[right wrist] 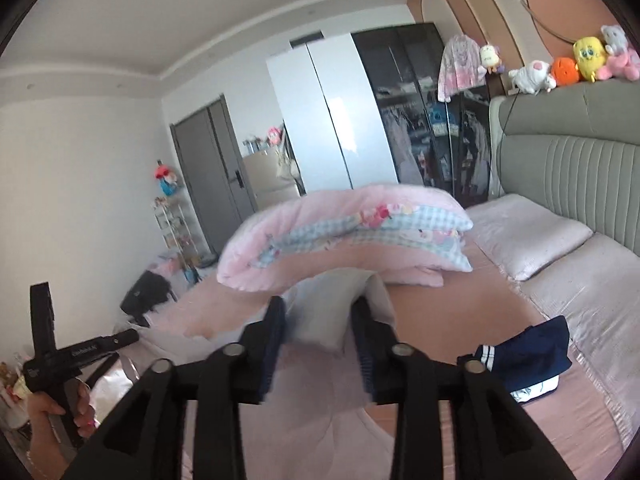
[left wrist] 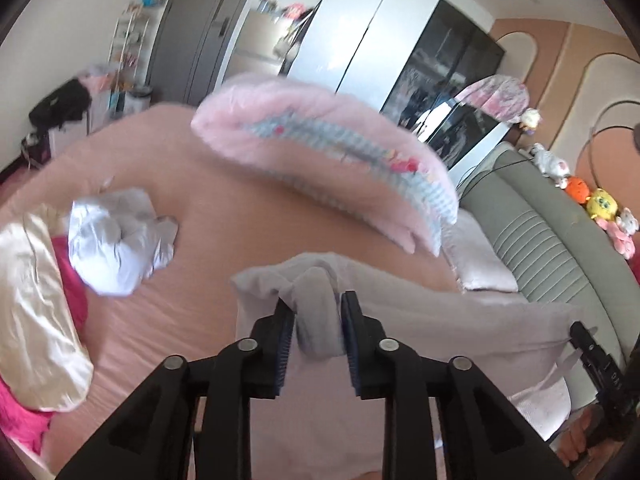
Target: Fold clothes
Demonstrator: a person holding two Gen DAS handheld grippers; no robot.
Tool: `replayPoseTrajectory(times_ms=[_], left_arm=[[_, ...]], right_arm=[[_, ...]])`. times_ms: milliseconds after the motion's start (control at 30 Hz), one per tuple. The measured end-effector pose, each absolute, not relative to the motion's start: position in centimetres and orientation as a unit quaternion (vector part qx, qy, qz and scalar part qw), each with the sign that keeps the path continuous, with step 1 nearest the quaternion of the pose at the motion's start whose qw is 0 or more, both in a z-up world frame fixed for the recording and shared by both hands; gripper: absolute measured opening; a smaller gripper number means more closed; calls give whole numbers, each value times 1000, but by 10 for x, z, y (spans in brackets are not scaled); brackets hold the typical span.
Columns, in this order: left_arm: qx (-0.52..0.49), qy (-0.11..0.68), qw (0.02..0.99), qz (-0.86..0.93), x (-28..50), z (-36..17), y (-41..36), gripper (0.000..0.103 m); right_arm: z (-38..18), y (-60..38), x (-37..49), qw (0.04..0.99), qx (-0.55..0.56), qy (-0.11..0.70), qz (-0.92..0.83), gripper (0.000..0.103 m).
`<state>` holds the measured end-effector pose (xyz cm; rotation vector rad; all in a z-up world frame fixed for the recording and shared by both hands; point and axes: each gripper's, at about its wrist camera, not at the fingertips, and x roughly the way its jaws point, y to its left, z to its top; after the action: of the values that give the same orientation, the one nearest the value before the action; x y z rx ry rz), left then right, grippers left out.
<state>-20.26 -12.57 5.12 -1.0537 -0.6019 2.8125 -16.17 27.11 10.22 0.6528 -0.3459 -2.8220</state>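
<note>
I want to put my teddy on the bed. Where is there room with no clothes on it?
The biggest bare patch of pink sheet lies between the crumpled white garment and the rolled pink quilt. Another bare strip runs between the quilt, the pillows and the navy garment. It is crowded where the pale garment lies by both grippers.

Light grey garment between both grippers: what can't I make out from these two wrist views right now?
- Light grey garment: its shape; the left wrist view's fingers and bottom edge cut it off.
- Right gripper: pad contact with the cloth, motion-blurred.
- Navy garment: type unclear, crumpled.
</note>
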Motion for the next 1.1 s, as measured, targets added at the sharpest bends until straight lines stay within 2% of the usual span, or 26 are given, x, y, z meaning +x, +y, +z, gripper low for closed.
replayPoseTrajectory(times_ms=[67, 267, 533, 633, 700, 800, 900, 967, 1000, 1100], left_arm=[[-375, -189, 28, 907, -200, 12, -126, 33], [-462, -149, 14, 874, -179, -89, -117, 34], [-489, -174, 52, 853, -136, -136, -102, 34], [-499, -171, -27, 849, -110, -151, -93, 33], [-505, -190, -23, 842, -96, -164, -90, 33], [-541, -183, 33, 820, -105, -191, -74, 34], [-532, -131, 22, 836, -128, -195, -64, 33], [-493, -128, 15, 860, -148, -167, -70, 32], [-473, -127, 12, 872, -158, -152, -73, 32], [-405, -131, -10, 905, -176, -110, -84, 33]], right_arm=[[59, 270, -177, 104, 281, -117, -947, 46], [-56, 263, -188, 93, 411, -120, -899, 45], [-122, 256, -164, 88, 472, -121, -869, 45], [-155, 255, -153, 77, 512, -123, -847, 45], [-176, 255, -147, 70, 536, -130, -831, 45], [-190, 257, -145, 79, 541, -152, -823, 45], [-198, 260, -160, 81, 534, -173, -824, 45], [-191, 260, -178, 81, 525, -173, -829, 40], [-177, 261, -182, 80, 501, -167, -846, 34], [-123, 260, -186, 74, 401, -141, -902, 33]])
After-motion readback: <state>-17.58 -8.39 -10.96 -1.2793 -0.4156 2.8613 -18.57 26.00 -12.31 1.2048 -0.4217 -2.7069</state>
